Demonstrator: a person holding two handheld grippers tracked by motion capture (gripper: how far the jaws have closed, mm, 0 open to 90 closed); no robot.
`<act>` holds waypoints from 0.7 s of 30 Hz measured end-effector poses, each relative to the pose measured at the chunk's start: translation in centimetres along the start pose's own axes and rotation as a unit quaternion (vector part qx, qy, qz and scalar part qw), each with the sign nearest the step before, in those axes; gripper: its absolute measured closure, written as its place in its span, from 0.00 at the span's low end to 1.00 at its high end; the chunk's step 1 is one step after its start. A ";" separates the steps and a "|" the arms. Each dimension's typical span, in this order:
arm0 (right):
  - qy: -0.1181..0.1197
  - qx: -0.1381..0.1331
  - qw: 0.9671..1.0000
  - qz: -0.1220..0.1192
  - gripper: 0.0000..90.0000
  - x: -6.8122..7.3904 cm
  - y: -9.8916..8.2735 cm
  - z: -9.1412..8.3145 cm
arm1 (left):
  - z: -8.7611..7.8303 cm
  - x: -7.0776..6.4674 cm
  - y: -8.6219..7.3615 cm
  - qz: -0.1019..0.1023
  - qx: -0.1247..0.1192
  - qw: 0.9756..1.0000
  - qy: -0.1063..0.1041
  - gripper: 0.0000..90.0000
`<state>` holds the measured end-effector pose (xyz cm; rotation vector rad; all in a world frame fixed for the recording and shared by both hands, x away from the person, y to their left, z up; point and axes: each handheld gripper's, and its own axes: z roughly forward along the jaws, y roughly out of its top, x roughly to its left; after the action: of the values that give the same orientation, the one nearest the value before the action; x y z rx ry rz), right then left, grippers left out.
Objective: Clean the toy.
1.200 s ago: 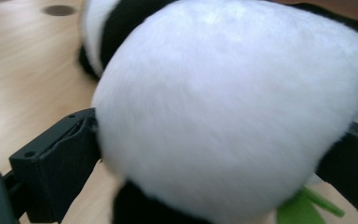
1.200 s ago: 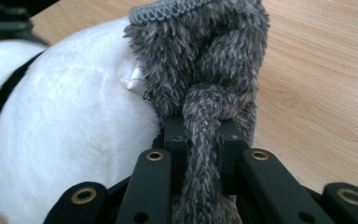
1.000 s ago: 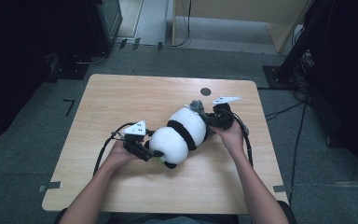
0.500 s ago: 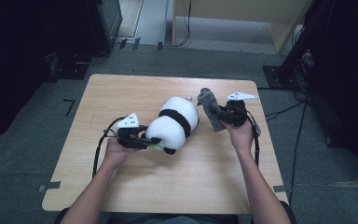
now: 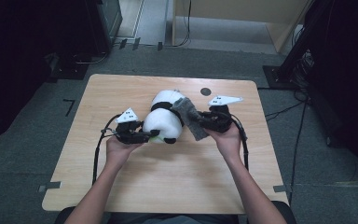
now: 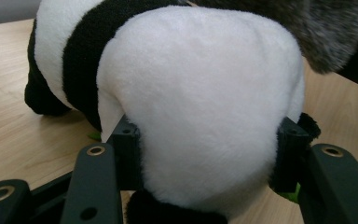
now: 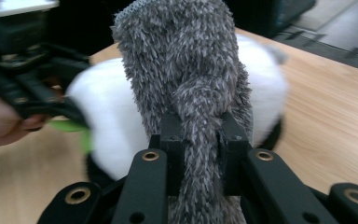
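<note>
While the left gripper (image 6: 200,140) clamps the plush panda's (image 5: 165,122) near end, the right gripper (image 7: 198,135) pinches a grey cloth (image 7: 186,70) against its far side.

- The left gripper (image 5: 153,134) sits at the near left part of the table (image 5: 168,186), its jaws closed on either side of the plush panda (image 5: 165,122).
- In the left gripper view, the plush panda (image 6: 200,102) bulges between the jaws and runs on beyond them, resting on the table (image 6: 9,130).
- The right gripper (image 5: 196,122) lies right of the panda, across from the left one.
- The fuzzy cloth (image 5: 189,116) is clamped between its jaws, draped over the panda's right flank.
- In the right gripper view, the fuzzy cloth (image 7: 186,70) stands up from the jaws, the panda just behind it, the left gripper (image 7: 81,126) farther left.
</note>
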<state>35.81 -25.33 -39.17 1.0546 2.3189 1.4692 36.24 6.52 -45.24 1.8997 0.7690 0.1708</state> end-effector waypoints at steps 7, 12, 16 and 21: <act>0.029 0.006 0.999 -0.034 0.84 3.3 0.3 1.6 | 0.3 -1.0 0.2 -0.021 -0.007 1.000 0.014 0.47; 0.025 0.005 0.999 -0.045 0.75 4.1 0.0 2.4 | 0.7 -2.0 0.4 -0.029 -0.008 0.999 0.029 0.47; 0.020 -0.005 0.999 -0.040 0.81 4.1 -0.3 2.5 | 0.7 -2.1 0.5 -0.035 -0.010 0.999 0.031 0.47; 0.016 -0.002 0.998 -0.056 0.84 4.9 -0.4 2.4 | 0.8 -2.0 0.7 -0.040 -0.013 0.998 0.038 0.47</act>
<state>33.29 -20.45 -39.70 0.8896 2.3552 1.4581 35.39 4.57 -44.53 1.8433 0.8881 0.2024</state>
